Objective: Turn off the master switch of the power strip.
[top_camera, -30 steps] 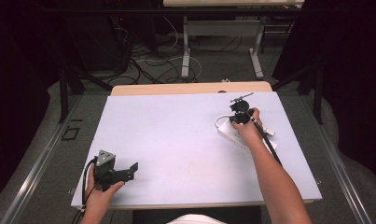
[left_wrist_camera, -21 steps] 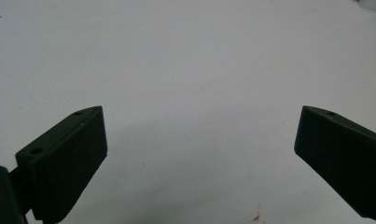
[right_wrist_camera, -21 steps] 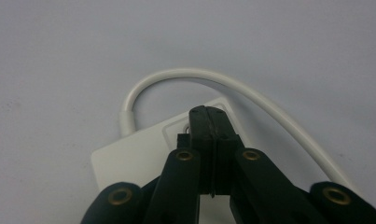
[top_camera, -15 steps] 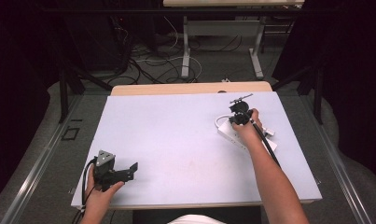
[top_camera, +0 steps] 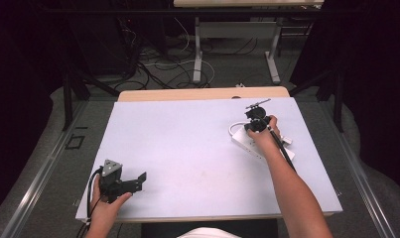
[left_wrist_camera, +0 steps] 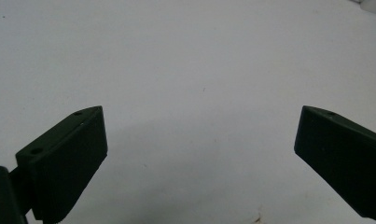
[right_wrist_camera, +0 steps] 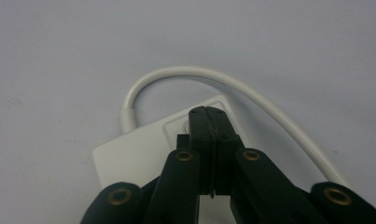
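A white power strip [top_camera: 243, 143] lies on the right part of the white table [top_camera: 187, 144], with its white cable [right_wrist_camera: 190, 72] looping out of the end and curving back past it. My right gripper [right_wrist_camera: 207, 112] is shut, jaws pressed together with nothing between them. Its tips point down at a round raised spot at the strip's [right_wrist_camera: 134, 154] cable end; contact is hard to judge. In the high view the right gripper [top_camera: 254, 128] stands over that end, held by a hand. My left gripper [top_camera: 139, 182] rests near the front left corner, open [left_wrist_camera: 202, 126] over bare tabletop.
A wooden strip [top_camera: 202, 94] borders the table's far edge. Beyond it the floor carries tangled cables [top_camera: 163, 64] and the metal legs of another table [top_camera: 197, 54]. The person's right forearm [top_camera: 292, 188] crosses the table's front right part.
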A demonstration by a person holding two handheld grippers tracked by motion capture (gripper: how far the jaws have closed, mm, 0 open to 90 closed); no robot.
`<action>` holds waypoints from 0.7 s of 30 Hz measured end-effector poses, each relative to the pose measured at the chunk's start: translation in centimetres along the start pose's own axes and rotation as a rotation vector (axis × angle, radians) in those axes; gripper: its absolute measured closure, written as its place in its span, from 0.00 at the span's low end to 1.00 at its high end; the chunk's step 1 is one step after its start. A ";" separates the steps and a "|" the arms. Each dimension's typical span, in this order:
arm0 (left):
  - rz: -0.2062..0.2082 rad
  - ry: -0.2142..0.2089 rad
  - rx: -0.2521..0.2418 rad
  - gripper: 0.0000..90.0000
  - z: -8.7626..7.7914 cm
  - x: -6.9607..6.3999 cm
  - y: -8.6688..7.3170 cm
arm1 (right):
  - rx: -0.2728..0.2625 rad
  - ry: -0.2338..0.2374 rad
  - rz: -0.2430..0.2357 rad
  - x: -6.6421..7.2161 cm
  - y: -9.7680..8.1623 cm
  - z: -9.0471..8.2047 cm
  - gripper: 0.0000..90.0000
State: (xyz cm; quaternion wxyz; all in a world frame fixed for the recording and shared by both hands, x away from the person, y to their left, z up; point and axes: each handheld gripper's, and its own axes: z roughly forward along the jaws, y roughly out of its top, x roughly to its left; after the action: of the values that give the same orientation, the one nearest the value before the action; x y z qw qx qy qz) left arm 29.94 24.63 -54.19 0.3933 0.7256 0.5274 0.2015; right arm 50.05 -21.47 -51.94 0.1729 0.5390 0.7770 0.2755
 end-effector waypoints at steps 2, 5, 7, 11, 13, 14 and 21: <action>0.000 0.003 -0.004 0.03 0.0 0.0 0.0 | -0.003 0.005 -0.010 -0.1 0.0 0.0 1.00; 0.000 0.006 -0.005 0.03 0.0 0.1 0.0 | -0.013 0.007 -0.011 -0.1 0.0 -0.2 1.00; -0.010 0.005 -0.008 0.03 0.0 0.1 0.0 | -0.016 0.007 -0.014 -0.1 0.0 -0.2 0.99; -0.014 0.007 -0.006 0.03 -0.1 0.2 0.0 | -0.024 0.006 -0.028 -0.3 0.1 -0.4 0.98; -0.015 0.009 -0.007 0.03 -0.1 0.3 0.0 | -0.031 0.009 -0.021 -0.3 0.1 -0.4 0.97; -0.020 0.009 -0.007 0.03 -0.1 0.2 0.0 | -0.030 0.007 -0.019 -0.3 0.2 -0.5 0.97; -0.033 0.023 -0.018 0.03 -0.3 0.5 -0.1 | -0.049 0.010 -0.015 -0.5 0.2 -0.7 0.95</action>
State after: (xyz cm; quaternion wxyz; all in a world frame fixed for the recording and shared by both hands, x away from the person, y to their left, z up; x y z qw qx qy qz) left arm 29.89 25.25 -54.12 0.3972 0.7108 0.5419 0.2081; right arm 50.03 -22.05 -51.25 0.1841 0.5273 0.7750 0.2957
